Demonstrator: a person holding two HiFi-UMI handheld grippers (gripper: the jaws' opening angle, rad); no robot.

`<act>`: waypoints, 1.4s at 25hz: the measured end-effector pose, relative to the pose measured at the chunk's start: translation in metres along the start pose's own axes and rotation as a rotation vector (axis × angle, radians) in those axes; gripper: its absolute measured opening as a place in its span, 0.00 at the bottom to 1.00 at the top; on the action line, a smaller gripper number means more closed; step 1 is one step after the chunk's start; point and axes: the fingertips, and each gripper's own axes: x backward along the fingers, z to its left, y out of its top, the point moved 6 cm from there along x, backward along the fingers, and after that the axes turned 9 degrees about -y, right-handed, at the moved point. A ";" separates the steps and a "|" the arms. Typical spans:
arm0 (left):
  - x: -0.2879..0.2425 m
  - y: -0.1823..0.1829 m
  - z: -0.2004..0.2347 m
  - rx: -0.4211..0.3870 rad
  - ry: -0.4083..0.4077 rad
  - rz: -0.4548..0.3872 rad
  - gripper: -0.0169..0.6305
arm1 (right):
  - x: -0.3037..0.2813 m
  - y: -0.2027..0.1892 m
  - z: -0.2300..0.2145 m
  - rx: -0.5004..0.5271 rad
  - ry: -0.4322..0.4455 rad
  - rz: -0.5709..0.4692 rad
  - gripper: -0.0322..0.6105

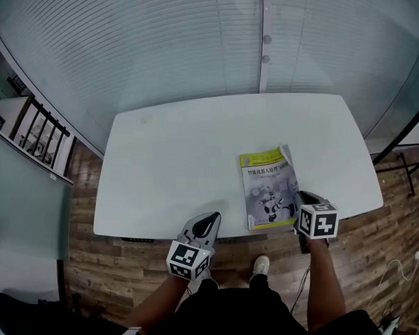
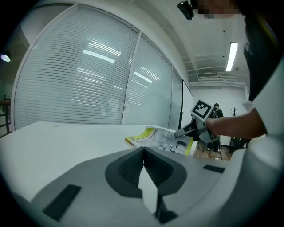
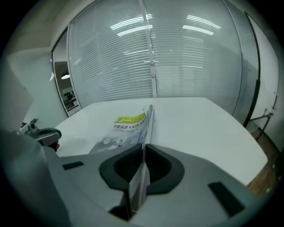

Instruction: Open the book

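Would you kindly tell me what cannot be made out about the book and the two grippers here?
1. Right gripper view: whether the right gripper clamps only the cover of the book or pages too. Its jaws cover the gripped edge.
2. Head view: the print on the book is too small to read, and in both gripper views it is blurred.
3. Head view and left gripper view: whether the left gripper touches the table. Its own body hides its underside.

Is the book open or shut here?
Barely open: the right gripper is shut on the cover edge of the book, holding it raised off the pages; the rest lies flat on the table.
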 end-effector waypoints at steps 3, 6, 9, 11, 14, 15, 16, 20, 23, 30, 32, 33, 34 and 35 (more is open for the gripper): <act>0.006 0.000 0.003 -0.008 -0.012 -0.003 0.04 | 0.009 0.008 0.010 0.075 -0.040 -0.025 0.10; 0.017 0.002 0.009 -0.016 -0.022 -0.013 0.04 | 0.017 0.009 0.020 0.125 -0.074 -0.036 0.10; 0.031 0.008 0.019 -0.049 -0.029 -0.003 0.04 | 0.021 0.011 0.038 0.175 -0.095 -0.045 0.10; 0.031 0.016 0.022 -0.060 -0.041 -0.020 0.04 | 0.028 0.019 0.043 0.226 -0.126 -0.052 0.10; 0.036 0.020 0.022 -0.049 -0.069 -0.039 0.04 | 0.036 0.029 0.059 0.312 -0.177 -0.071 0.10; 0.038 0.020 0.022 -0.049 -0.085 -0.040 0.04 | 0.038 0.030 0.067 0.338 -0.193 -0.075 0.10; 0.040 0.020 0.021 -0.047 -0.100 -0.045 0.04 | 0.040 0.032 0.074 0.360 -0.208 -0.080 0.10; 0.051 0.018 0.031 -0.046 -0.114 -0.070 0.04 | 0.049 0.035 0.109 0.446 -0.254 -0.119 0.10; 0.058 0.011 0.046 -0.031 -0.096 -0.066 0.04 | 0.055 0.036 0.135 0.521 -0.281 -0.129 0.10; 0.077 0.009 0.072 -0.010 -0.077 -0.087 0.04 | 0.068 0.048 0.199 0.707 -0.302 -0.150 0.10; 0.081 0.010 0.076 -0.005 -0.072 -0.093 0.05 | 0.071 0.050 0.218 0.745 -0.287 -0.166 0.10; 0.083 0.011 0.079 -0.004 -0.068 -0.097 0.04 | 0.072 0.050 0.227 0.751 -0.275 -0.172 0.10; 0.085 0.012 0.082 -0.005 -0.061 -0.101 0.04 | 0.071 0.050 0.237 0.748 -0.258 -0.177 0.10; 0.088 0.012 0.086 -0.009 -0.047 -0.104 0.04 | 0.070 0.049 0.247 0.739 -0.240 -0.181 0.11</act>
